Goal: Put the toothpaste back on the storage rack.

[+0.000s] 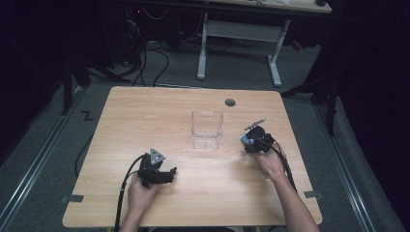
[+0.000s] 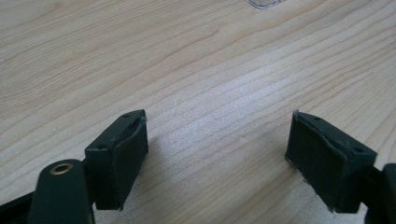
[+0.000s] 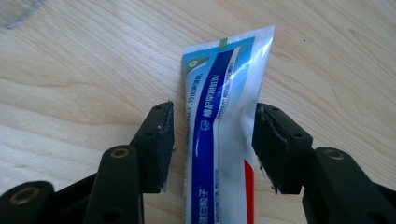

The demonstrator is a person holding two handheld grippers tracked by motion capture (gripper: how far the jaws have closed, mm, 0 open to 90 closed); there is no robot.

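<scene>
**Rig appearance, both hands**

Left gripper (image 1: 167,173): black body, grey three-cornered plate on top, black cable trailing back along the forearm. In its own view, two black jaws with flat rubbery pads (image 2: 128,158), small screws at the pad corners, one brass-coloured bushing on the arm.

Right gripper (image 1: 255,140): black, dark cable running back over the hand. Its own view showed black jaws, worn pad edges, screw holes, brass-ringed pivots.

Both forearms were bare; no sleeves seen.
</scene>
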